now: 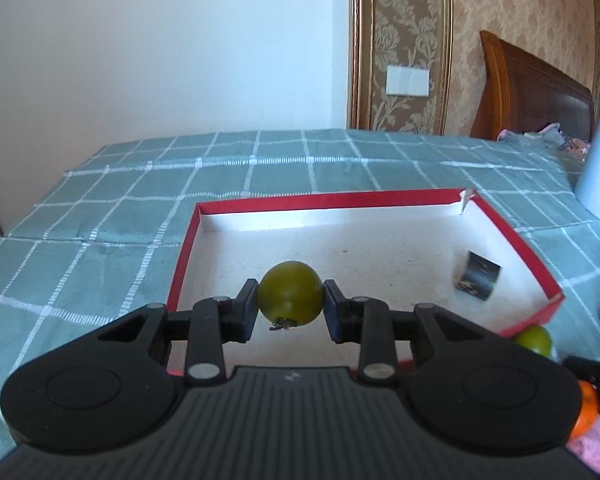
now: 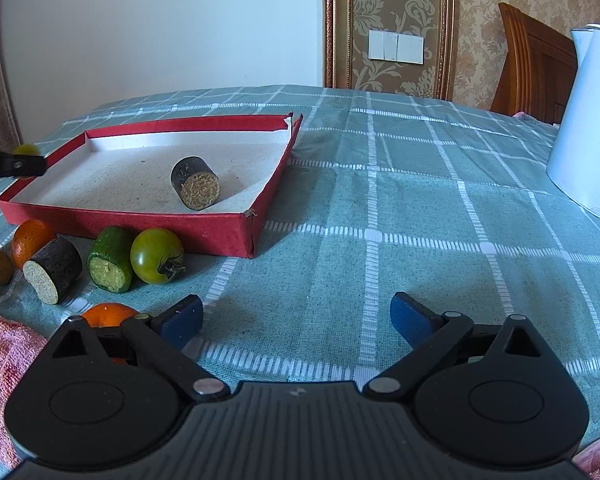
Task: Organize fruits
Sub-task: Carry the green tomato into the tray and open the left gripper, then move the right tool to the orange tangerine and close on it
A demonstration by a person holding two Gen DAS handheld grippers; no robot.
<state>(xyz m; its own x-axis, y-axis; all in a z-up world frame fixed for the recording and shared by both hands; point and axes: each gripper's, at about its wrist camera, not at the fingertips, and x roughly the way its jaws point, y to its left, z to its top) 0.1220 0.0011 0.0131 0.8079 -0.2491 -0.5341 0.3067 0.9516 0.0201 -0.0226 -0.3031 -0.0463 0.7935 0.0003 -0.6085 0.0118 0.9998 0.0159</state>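
Progress: we judge it early, one dark chunk (image 2: 196,184) lies in the tray (image 2: 132,222) | left gripper (image 1: 290,304) grasps a green tomato (image 1: 290,292) over the tray's near-left corner | right gripper (image 2: 296,318) spread, empty | tomato (image 2: 157,255), chunks, oranges wait along the tray's near edge

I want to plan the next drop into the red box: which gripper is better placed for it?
Left. The left gripper already holds a green tomato over the red box; the right gripper is open and holds nothing.
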